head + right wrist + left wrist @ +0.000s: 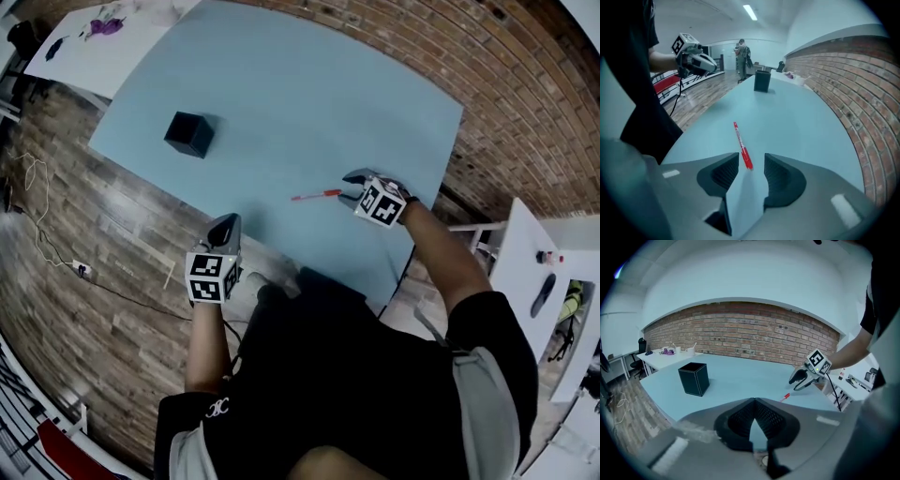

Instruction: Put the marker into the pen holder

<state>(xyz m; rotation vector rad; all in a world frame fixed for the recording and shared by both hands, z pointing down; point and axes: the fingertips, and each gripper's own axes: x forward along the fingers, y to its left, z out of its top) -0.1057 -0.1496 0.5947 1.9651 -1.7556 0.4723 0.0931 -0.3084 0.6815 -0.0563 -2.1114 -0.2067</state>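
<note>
A red marker lies flat on the light blue table. My right gripper is open and tilted down over the marker's near end. That end sits between the jaw tips, and neither pad touches it. The black square pen holder stands upright near the table's far left part. My left gripper hangs off the table's near edge, shut and empty, well away from both things. The left gripper view also shows the marker beside the right gripper.
A white side table with small items stands beyond the far left corner. White desks are at the right. A cable trails over the wooden floor at the left. A brick wall runs along the table's far side.
</note>
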